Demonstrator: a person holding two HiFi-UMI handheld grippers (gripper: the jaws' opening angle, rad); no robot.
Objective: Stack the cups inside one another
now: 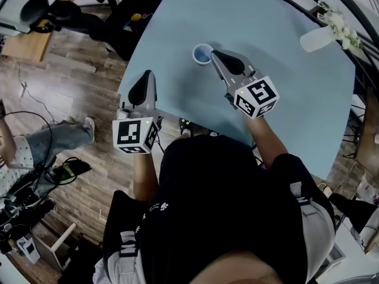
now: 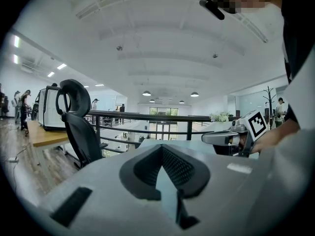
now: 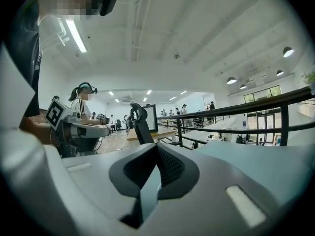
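Though part-hidden, cup beside right gripper

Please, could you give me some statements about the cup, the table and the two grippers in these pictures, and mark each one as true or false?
1. A blue cup stands upright on the light blue table. True.
2. The right gripper holds the cup between its jaws. False: its jaws are together and empty, and the cup stands on the table just beside its tip.
3. The left gripper has its jaws together with nothing between them. True.
4. Three separate cups are spread over the table. False: cups show at only one spot, near the right gripper.
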